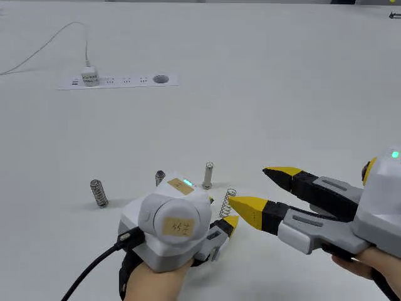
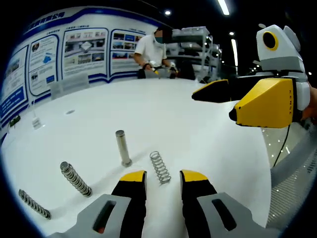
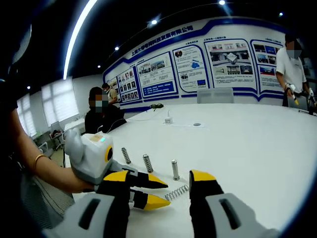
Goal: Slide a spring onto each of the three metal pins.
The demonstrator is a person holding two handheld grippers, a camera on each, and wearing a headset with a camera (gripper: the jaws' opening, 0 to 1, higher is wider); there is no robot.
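Three pins: upright in a row on the table [image 1: 263, 88]; the bare pin [image 1: 208, 175] stands at one end, the middle sprung pin [image 1: 160, 177] is partly hidden behind the left gripper, and the end sprung pin [image 1: 99, 193] stands apart at the other end.
Loose spring [image 1: 228, 202]: lies on the table just beside the bare pin, its near end at the gap between the left gripper's tips.
Left gripper [image 2: 163, 181]: jaws a narrow gap apart, clamping nothing.
Right gripper [image 1: 263, 188]: jaws spread wide, empty, held above the table near the loose spring.
Surface: plain white, matte; a power strip [image 1: 119, 80] lies well beyond the pins, with a white plug [image 1: 89, 76] in it and a cable [image 1: 44, 45] trailing away.
Room: a wall of blue-edged display panels [image 3: 198, 57], strip lights [image 3: 79, 29] on a dark ceiling, a seated person [image 3: 101, 116] and a standing person [image 3: 291, 67] at the table's far side.
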